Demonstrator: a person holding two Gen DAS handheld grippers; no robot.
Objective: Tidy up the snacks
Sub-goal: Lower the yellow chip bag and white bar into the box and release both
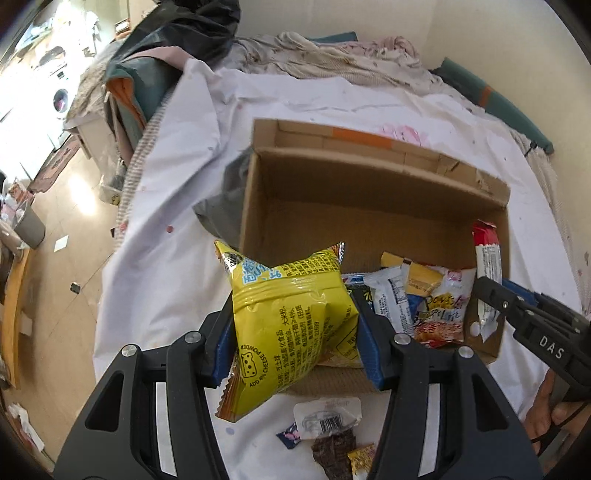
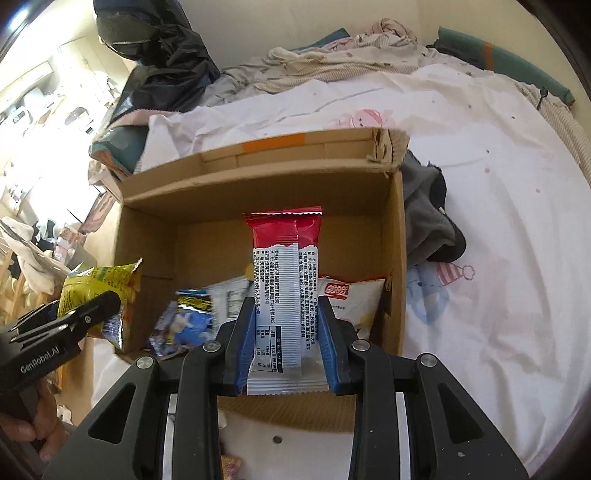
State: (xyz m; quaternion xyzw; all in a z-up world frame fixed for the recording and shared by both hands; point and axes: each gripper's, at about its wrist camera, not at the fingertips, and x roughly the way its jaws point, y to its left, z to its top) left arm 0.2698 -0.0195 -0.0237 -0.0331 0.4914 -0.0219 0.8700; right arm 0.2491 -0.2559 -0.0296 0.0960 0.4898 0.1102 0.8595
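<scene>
An open cardboard box [image 1: 317, 206] [image 2: 147, 236] lies on a white sheet, with several snack packets [image 1: 424, 299] [image 2: 207, 314] piled at its near end. My left gripper [image 1: 293, 328] is shut on a puffy yellow cheese snack bag [image 1: 291, 317], held over the box's near left corner; in the right wrist view the yellow bag [image 2: 92, 291] shows at the left. My right gripper [image 2: 286, 325] is shut on a long red-and-white snack bar packet [image 2: 284, 280], upright above the box's near edge. In the left wrist view that packet [image 1: 487, 258] and the right gripper [image 1: 487, 295] appear at the right.
Loose small snacks [image 1: 328, 435] lie on the sheet [image 2: 480, 258] in front of the box. A grey garment [image 2: 428, 218] lies against one side of the box. Crumpled bedding and a black bag [image 1: 199, 33] pile up behind. The floor [image 1: 66, 258] drops away left of the bed.
</scene>
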